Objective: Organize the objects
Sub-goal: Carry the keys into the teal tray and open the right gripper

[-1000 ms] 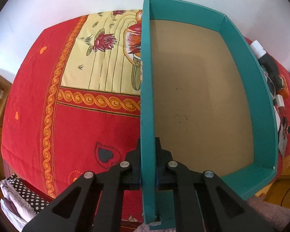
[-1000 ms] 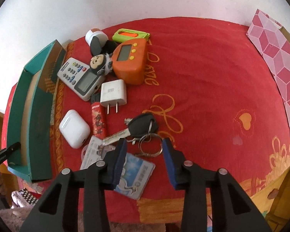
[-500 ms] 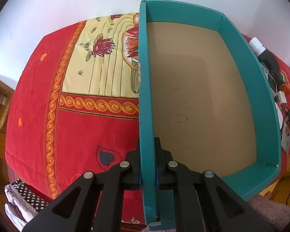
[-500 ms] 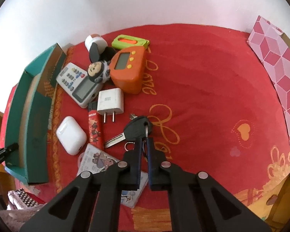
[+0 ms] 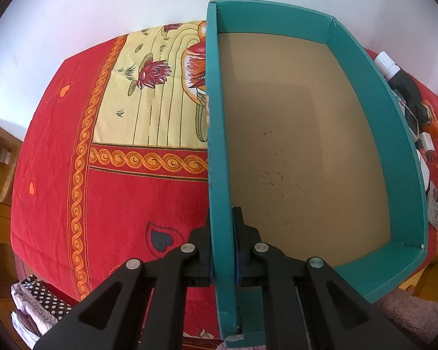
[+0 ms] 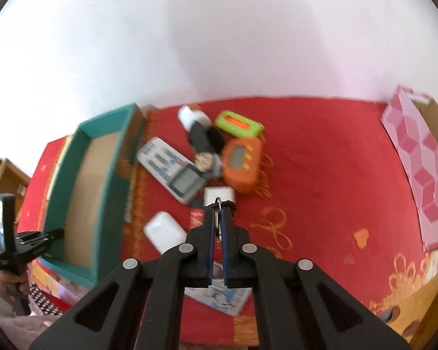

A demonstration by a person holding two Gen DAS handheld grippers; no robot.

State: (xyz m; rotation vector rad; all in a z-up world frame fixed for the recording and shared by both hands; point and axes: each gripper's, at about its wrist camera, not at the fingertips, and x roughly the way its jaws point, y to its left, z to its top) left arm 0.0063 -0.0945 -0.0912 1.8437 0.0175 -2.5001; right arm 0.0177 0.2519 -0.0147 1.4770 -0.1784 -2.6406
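Teal cardboard forms the walls of the open box [image 5: 365, 93], which has a plain brown floor and sits on the red patterned cloth [image 5: 58, 175]. The left gripper [image 5: 223, 265] is pressed together on the box's left wall, one pad on the outside face and one on the inside face, near the box's near corner.

The right gripper [image 6: 217, 233] is pinched on the key ring [image 6: 218, 224], with the metal ring caught between the blue pads and the black key head [image 6: 227, 204] protruding just past the fingertips. This view is motion-blurred.

On the cloth beyond the right gripper lie:
- a white charger plug [image 6: 219, 195], directly behind the key head;
- a grey remote control [image 6: 172, 175], just beside the box's right wall;
- an orange timer [image 6: 242, 163];
- a green case [image 6: 238, 124];
- a white earbud case [image 6: 163, 232];
- a printed card [image 6: 219, 297], partly hidden under the fingers.

A pink patterned box [image 6: 417, 169] stands at the far right, well apart.
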